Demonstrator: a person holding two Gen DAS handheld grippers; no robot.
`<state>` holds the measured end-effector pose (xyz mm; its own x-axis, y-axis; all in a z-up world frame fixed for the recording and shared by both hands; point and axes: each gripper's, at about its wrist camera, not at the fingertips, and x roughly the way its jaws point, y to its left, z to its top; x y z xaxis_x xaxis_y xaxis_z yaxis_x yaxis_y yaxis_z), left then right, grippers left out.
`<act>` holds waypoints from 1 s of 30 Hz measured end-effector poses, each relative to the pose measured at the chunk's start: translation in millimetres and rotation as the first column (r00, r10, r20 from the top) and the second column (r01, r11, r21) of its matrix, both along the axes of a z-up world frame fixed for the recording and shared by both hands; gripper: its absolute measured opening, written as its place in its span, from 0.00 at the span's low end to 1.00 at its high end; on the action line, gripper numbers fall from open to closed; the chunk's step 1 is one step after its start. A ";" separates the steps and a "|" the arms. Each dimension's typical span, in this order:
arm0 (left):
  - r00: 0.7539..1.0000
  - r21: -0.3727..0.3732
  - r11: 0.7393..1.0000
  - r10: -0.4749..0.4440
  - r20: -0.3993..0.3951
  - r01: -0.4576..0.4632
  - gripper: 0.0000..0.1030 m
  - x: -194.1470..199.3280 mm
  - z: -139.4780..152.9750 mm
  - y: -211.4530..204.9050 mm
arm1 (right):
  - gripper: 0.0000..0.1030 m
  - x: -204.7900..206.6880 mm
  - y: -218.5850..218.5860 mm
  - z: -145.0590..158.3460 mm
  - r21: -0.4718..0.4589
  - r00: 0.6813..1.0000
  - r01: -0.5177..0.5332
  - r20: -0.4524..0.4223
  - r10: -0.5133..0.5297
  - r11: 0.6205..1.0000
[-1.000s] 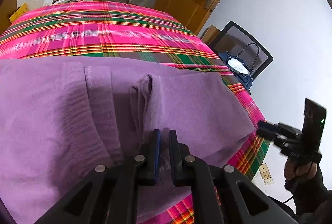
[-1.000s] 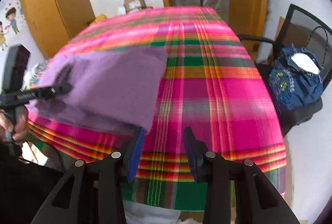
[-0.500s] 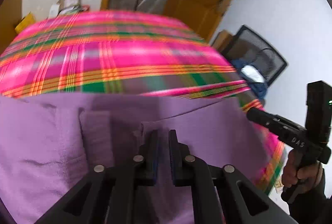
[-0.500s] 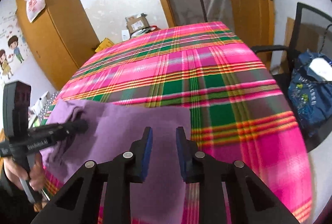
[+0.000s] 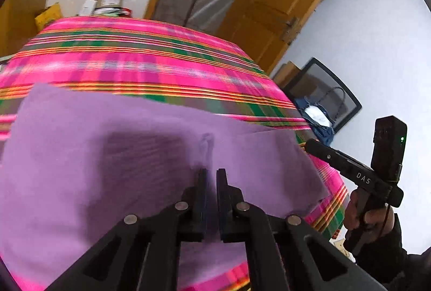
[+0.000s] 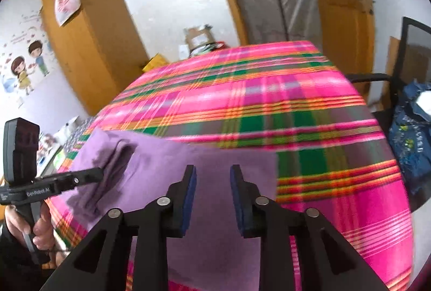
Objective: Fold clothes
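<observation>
Purple garment (image 5: 113,156) lies spread on the near part of the surface (image 6: 269,91), over a pink, green and orange plaid cloth; its far edge runs straight across, with a raised ridge of fabric on its left side in the right wrist view.

Left hand-held gripper (image 5: 211,175): jaws have just been closing and stand nearly together, with a pinch of purple fabric between them; clamped on the garment. Right hand-held gripper (image 6: 212,172): jaws have just been opening a little and stand apart above the garment's right part, pads not pressing on anything.

Judgement on the step in hand: a fold is being carried or set up. To do it well, the right hand-held gripper should take the matching edge before any lift, both hands should travel level and together, and the ridge should be smoothed first so it is not folded in.

Legible writing: "DAS" on the right tool's body (left wrist view); "GenRobot.AI" on the left tool (right wrist view).
</observation>
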<state>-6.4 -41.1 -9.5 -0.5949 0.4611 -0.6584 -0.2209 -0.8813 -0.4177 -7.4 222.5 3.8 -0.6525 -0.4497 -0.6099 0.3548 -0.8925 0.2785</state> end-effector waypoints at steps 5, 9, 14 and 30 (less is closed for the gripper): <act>0.994 -0.005 0.995 0.105 0.014 -0.105 0.04 13.0 -4.1 -31.5 | 0.28 1.2 -24.5 -8.4 -0.021 0.997 -0.063 0.031 0.064 0.998; 0.991 -0.008 0.991 0.133 0.026 -0.133 0.04 21.4 -9.9 -45.3 | 0.30 2.0 -43.0 -13.7 0.007 0.995 -0.090 0.053 0.089 0.996; 0.991 -0.024 0.992 0.128 0.031 -0.127 0.04 30.5 -16.2 -45.7 | 0.33 16.1 -48.3 -10.3 -0.039 0.991 -0.129 0.012 0.130 0.991; 0.925 -0.077 0.922 0.381 0.000 -0.380 0.12 34.0 -11.3 -133.4 | 0.37 13.1 -82.4 -15.0 -0.084 0.971 -0.225 0.061 0.230 0.971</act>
